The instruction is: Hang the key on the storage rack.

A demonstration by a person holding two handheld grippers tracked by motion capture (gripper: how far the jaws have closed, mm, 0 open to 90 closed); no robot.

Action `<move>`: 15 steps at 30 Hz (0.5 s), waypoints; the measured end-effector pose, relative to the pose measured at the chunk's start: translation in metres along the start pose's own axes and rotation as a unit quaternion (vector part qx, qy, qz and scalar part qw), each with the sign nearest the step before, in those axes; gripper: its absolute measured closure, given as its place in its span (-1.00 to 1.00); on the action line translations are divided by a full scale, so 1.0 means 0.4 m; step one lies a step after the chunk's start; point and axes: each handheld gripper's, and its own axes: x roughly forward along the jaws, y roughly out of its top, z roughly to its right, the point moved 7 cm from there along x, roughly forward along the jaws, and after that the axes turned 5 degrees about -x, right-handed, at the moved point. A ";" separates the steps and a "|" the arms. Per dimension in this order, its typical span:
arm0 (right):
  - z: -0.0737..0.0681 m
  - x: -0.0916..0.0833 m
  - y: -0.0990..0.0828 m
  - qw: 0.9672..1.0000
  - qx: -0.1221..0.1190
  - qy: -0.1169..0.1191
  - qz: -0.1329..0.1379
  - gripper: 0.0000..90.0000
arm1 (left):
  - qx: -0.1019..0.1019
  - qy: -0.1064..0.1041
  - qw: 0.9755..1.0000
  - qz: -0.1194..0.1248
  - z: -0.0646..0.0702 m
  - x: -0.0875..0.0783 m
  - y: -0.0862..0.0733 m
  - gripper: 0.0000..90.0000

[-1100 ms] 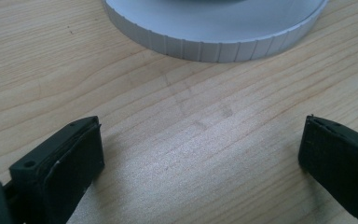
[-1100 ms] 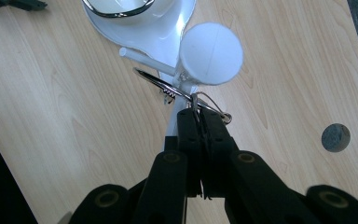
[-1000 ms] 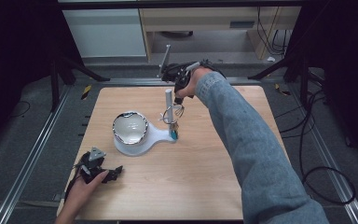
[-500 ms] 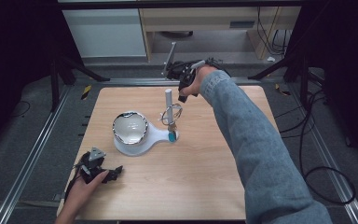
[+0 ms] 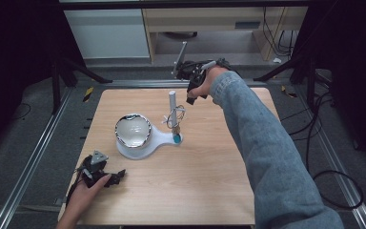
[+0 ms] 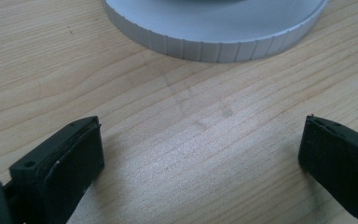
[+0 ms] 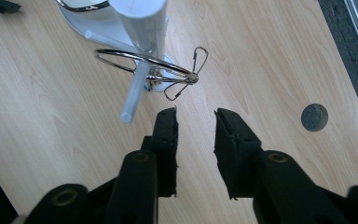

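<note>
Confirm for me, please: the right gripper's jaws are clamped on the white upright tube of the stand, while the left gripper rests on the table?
Not quite. The right gripper grips nothing: in the right gripper view its jaws have just been opening, apart from the white tube. The left gripper does rest on the table.

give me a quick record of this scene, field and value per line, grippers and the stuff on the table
surface: wooden table
stand: white base with an upright white post and a wire ring clamp
bowl: shiny round bowl on the wide end of the base
left gripper: open, nothing between the jaws, low over the table near the base
right gripper: jaws have just been opening, nothing between them, just clear of the wire ring clamp
hole: round hole in the table
</note>
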 end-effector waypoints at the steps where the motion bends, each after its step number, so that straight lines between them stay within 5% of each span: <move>1: 0.002 0.001 -0.002 1.000 0.001 -0.001 0.001 0.43 | 0.000 0.000 1.000 0.000 0.000 0.000 0.000 -1.00; 15: 0.035 0.010 -0.053 0.999 0.013 -0.039 0.016 -0.31 | -0.001 0.000 1.000 0.001 0.000 0.000 0.000 -1.00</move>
